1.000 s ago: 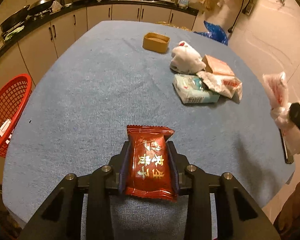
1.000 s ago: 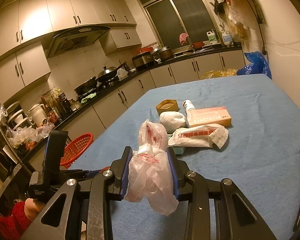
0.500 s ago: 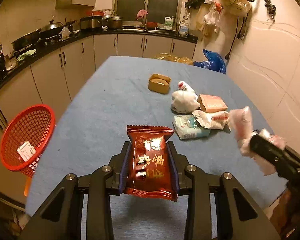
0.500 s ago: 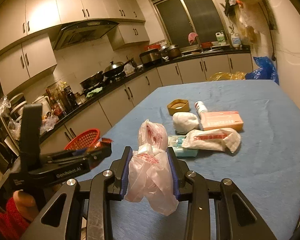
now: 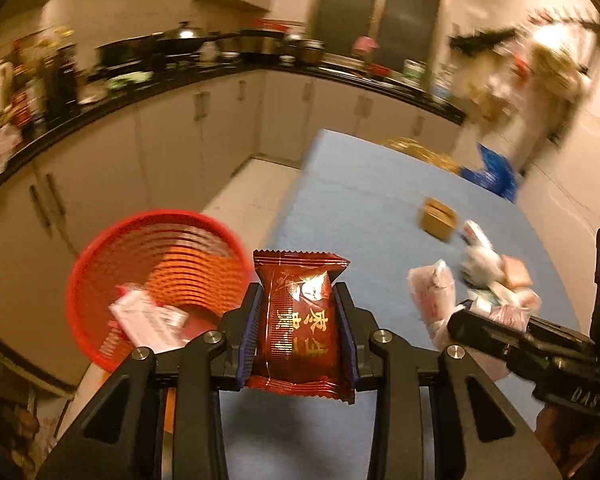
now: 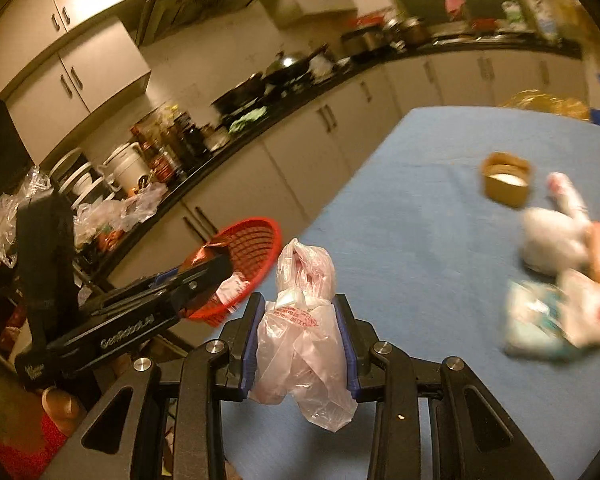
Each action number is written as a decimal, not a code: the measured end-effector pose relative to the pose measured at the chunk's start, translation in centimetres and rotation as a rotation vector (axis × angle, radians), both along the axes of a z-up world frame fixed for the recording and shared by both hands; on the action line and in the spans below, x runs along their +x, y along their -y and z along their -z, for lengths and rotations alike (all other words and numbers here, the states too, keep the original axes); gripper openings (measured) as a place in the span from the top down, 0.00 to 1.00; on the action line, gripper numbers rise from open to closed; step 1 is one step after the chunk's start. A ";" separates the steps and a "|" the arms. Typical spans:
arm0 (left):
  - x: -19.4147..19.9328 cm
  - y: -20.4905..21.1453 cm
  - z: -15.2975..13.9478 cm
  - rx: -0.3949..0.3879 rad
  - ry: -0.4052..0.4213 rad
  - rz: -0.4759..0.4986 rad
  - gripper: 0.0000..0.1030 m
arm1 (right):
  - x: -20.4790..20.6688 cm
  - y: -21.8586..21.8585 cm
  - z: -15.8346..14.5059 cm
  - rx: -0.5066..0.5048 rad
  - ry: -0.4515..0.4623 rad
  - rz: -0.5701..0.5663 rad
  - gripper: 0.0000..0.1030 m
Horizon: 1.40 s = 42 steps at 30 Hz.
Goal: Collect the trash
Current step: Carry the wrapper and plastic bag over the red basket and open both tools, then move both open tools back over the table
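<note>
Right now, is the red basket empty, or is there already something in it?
Not empty. In the left wrist view, the red basket already holds a white packet lying inside it near the front wall. Whether more trash lies beneath it, cannot tell.

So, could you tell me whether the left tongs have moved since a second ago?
Yes. The left tongs, shut on the red snack packet, have swung left, off the blue table and toward the red basket beside it.

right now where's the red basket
In the left wrist view the red basket sits low, off the left edge of the blue table, in front of the cabinets. The red snack packet in the left gripper is just right of it.
</note>
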State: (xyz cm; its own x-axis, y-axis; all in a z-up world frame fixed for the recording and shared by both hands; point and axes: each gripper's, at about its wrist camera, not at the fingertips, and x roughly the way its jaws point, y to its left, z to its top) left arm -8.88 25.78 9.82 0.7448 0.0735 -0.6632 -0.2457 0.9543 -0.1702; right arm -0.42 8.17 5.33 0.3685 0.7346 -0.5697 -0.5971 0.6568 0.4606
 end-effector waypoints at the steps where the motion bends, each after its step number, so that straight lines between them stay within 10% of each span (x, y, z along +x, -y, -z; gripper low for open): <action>1: 0.1 -1.5 0.1 0.003 -0.001 -0.027 0.67 | 0.6 -1.2 0.0 -0.001 -0.010 -0.014 0.64; 12: 0.9 -12.5 3.0 -0.077 -0.067 -0.219 0.67 | 6.1 -14.6 1.2 0.003 -0.109 -0.111 0.60; 19: 0.1 -13.9 2.8 -0.073 -0.038 -0.249 0.40 | 7.2 -16.4 1.5 0.025 -0.140 -0.114 0.40; 29: -2.2 -7.5 1.1 0.039 0.018 -0.227 0.34 | 2.9 -7.2 -0.4 0.028 -0.006 -0.063 0.40; 42: -0.7 9.8 0.9 0.145 0.047 0.087 0.30 | -2.6 13.2 0.8 0.050 0.016 0.284 0.41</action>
